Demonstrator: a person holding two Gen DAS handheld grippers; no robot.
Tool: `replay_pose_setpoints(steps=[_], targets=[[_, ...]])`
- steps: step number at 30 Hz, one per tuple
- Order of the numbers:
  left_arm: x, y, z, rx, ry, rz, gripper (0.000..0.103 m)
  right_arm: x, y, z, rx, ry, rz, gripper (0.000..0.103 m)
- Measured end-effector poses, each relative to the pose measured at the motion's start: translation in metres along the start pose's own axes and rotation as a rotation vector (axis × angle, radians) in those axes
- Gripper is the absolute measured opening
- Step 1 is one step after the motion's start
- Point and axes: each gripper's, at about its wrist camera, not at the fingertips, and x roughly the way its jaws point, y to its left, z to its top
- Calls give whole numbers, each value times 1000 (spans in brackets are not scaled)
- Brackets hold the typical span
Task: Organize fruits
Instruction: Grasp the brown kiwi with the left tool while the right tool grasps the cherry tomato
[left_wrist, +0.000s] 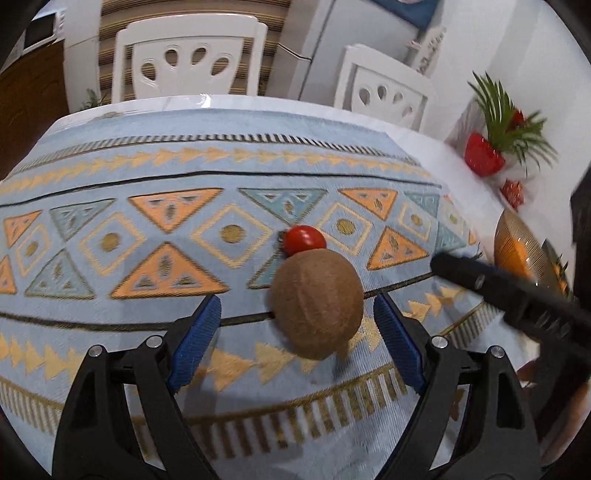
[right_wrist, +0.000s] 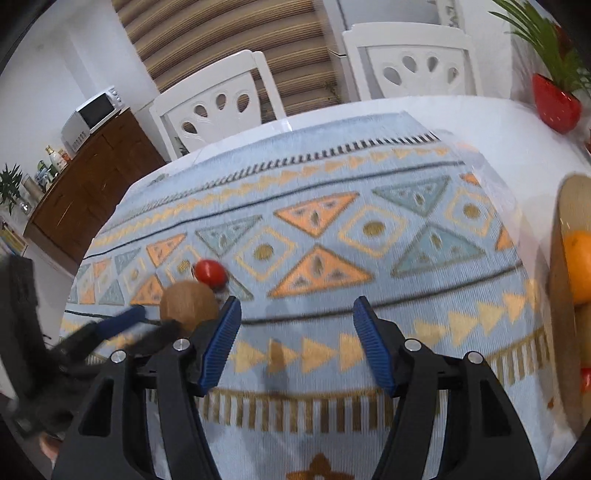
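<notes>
Nearest to me, my left gripper (left_wrist: 295, 325) stands wide apart, blue pads on either side, with nothing clamped. The brown coconut (left_wrist: 317, 302) lies on the patterned tablecloth (left_wrist: 110, 240) between those two fingers, set nearer the right-hand pad (left_wrist: 397, 347) than the left one; I see a gap on both sides, so neither pad touches it. Just behind the coconut, touching or very nearly touching its far edge, sits a small red tomato (left_wrist: 306, 239), beyond the fingertips.

My right gripper (right_wrist: 295, 325) is likewise spread wide and empty, hanging over bare cloth. From its camera the coconut (right_wrist: 188, 304) and tomato (right_wrist: 209, 272) lie off to its left, just past its left finger (right_wrist: 221, 343), outside the jaws. The left gripper shows there as a blurred dark shape at the left edge, one blue pad beside the coconut.

Further right, at the table's edge, a bowl (left_wrist: 517, 243) holds an orange fruit (right_wrist: 580, 266); it is well apart from the coconut. A second small red item shows low at the right frame edge; I cannot tell what it is.

Beyond the table stand two white chairs (left_wrist: 188, 55), and a red pot with a green plant (left_wrist: 484, 155) rests on the far right of the white tabletop.
</notes>
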Motion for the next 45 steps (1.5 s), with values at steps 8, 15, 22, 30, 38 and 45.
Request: replay_pose_setpoints(steps=[8, 15, 22, 30, 38, 45], targets=[[10, 6, -1, -16, -26, -22, 80, 32, 20, 32, -15, 64, 110, 61], [9, 12, -5, -40, -13, -88, 75, 80, 36, 43, 26, 190, 198, 59], [4, 11, -7, -10, -12, -90, 72, 93, 46, 42, 9, 206, 190, 59], [4, 11, -6, -1, -11, -84, 72, 92, 61, 36, -56, 196, 133, 40], [4, 8, -2, -3, -25, -74, 70, 77, 48, 37, 18, 143, 198, 31], [6, 6, 2, -1, -50, -52, 66, 19, 3, 26, 65, 50, 141, 31]])
